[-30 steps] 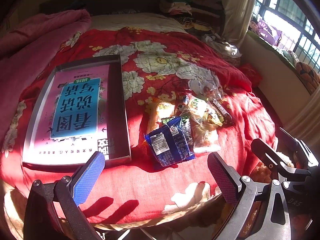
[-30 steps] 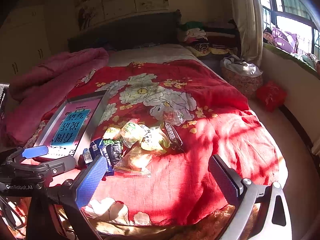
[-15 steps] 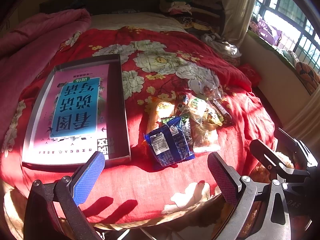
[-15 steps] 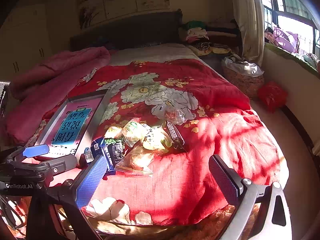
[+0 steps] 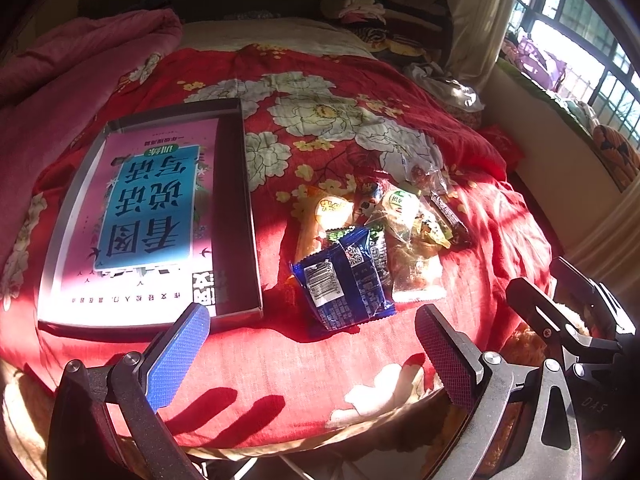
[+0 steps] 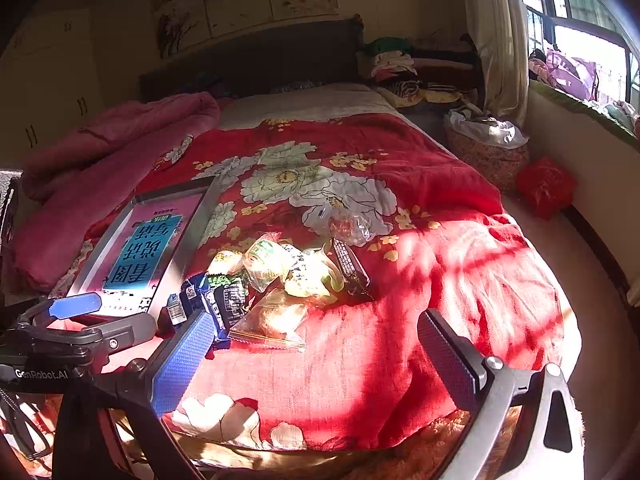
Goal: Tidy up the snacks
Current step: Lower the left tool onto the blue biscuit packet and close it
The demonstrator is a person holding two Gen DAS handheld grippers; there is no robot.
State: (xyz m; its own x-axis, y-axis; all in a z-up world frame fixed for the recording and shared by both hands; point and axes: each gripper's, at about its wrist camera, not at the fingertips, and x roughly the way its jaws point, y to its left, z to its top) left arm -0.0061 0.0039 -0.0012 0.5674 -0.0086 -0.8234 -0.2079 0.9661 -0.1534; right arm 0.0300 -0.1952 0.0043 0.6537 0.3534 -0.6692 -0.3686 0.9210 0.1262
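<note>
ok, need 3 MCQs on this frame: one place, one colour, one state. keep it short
1. The snack pile lies where relative to the tray, in the left wrist view?
A. inside it
B. to its right, on the bedspread
C. behind it

2. Colour of the nearest snack packet?
A. blue
B. white
C. orange

3. The left gripper is:
A. shut on a packet
B. shut, empty
C. open, empty

Answers: B, the pile sits on the red bedspread outside the tray rim; A, its wrapper is dark blue; C, fingers wide apart, nothing between.

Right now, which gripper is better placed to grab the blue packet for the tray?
Probably left. The left gripper is open with the blue packet just ahead between its fingers, tray alongside. The right gripper is open too, but aimed farther from the tray.
</note>
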